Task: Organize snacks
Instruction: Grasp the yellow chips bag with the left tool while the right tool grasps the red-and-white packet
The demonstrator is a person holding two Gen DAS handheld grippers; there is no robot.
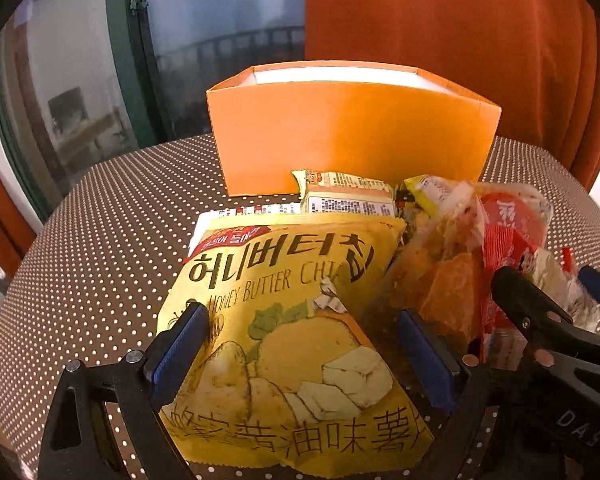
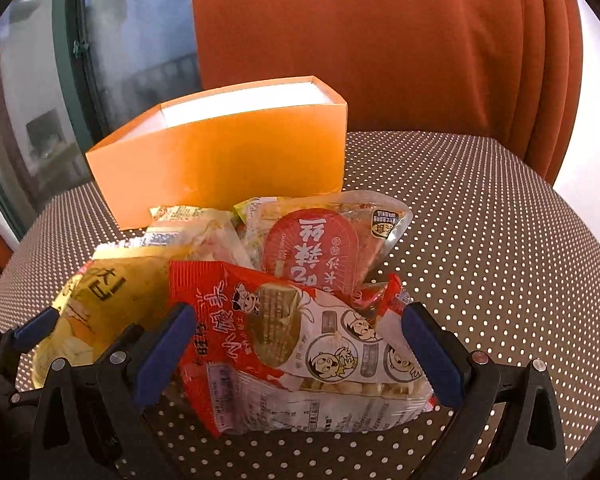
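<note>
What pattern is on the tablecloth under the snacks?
Brown tablecloth with small white polka dots, clearest in the right wrist view.

Snack pile (image 1: 340, 248) on table (image 1: 100, 240) — box (image 1: 352, 136) behind it.

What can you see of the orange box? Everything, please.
The orange box is an open-topped rectangular carton, apparently smooth card, orange outside and white inside. No lid shows. It stands upright on the dotted tablecloth behind the snack pile, before the rust curtain. Its interior is mostly hidden by the near wall; nothing shows over the rim. A small yellow packet lies against or just short of its front wall; contact is unclear. Neither claw touches it.
</note>
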